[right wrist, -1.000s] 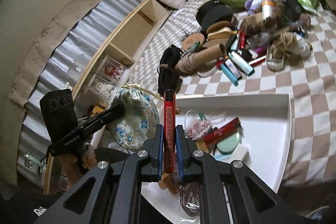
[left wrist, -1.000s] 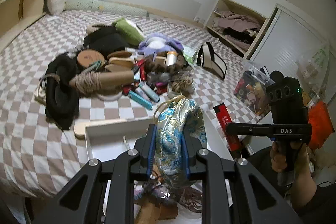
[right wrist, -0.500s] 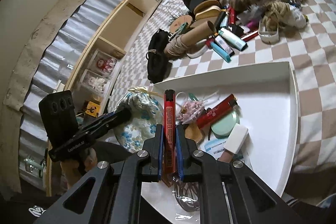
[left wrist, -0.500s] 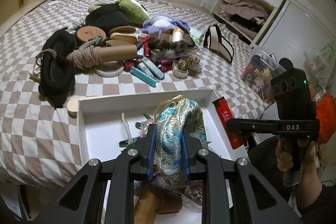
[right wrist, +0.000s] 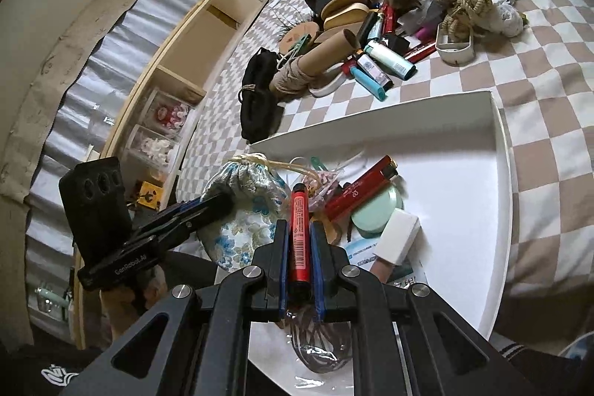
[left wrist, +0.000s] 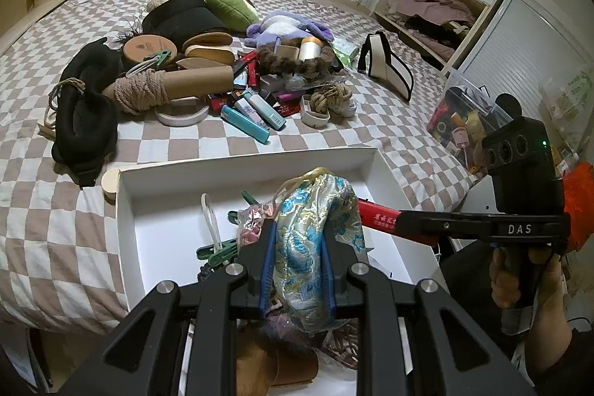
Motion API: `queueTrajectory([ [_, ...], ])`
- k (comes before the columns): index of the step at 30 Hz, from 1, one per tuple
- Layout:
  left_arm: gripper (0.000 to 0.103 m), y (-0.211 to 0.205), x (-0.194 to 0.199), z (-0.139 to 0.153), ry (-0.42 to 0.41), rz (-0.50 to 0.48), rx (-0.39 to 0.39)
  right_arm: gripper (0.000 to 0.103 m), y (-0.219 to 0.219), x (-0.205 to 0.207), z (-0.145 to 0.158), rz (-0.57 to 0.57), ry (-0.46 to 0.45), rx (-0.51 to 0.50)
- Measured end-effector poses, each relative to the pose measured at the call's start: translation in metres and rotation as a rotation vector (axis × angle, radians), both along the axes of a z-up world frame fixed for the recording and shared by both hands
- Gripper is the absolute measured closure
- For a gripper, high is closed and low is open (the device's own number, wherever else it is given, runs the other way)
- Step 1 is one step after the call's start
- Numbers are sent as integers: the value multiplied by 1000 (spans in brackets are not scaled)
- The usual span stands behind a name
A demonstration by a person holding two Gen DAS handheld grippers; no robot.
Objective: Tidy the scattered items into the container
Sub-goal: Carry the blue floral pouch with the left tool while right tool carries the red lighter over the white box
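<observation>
blue-and-gold brocade fills the middle of the left wrist view: a drawstring pouch (left wrist: 315, 240) pinched between the closed pads of the left gripper (left wrist: 299, 270), held above the white tray (left wrist: 241, 169) that sits at the near edge of the checked bedspread (left wrist: 55, 229). the pouch blocks much of the tray floor; around it show two green clothes pegs (left wrist: 219, 253) and a crinkled pink packet (left wrist: 254, 223), while what lies under the gripper is too dark to name. beyond the tray the scattered pile has a rope-wrapped cardboard tube (left wrist: 174, 88), one black bag (left wrist: 85, 121) and several lighters (left wrist: 245, 123) whose number is hard to count. in the right wrist view the right gripper (right wrist: 300, 270) is clamped on one red lighter (right wrist: 299, 232), standing upright over the tray's (right wrist: 497, 136) near corner. a second red lighter (right wrist: 362, 190), a round mint compact (right wrist: 377, 216) and a white block (right wrist: 401, 236) lie inside. the pouch (right wrist: 245, 203) hangs just left, partly hidden by the other tool.
</observation>
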State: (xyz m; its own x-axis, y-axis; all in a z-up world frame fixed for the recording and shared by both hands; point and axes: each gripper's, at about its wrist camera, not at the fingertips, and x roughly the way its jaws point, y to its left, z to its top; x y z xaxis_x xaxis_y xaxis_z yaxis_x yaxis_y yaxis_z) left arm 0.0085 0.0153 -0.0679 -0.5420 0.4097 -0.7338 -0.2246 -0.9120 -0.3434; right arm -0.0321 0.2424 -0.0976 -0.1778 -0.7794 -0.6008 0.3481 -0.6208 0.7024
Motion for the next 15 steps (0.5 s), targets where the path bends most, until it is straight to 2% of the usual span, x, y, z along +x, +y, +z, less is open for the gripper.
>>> queueTrajectory([
  [15, 81, -15, -9, -7, -9, 49, -39, 91, 16, -15, 4, -72, 9, -22],
])
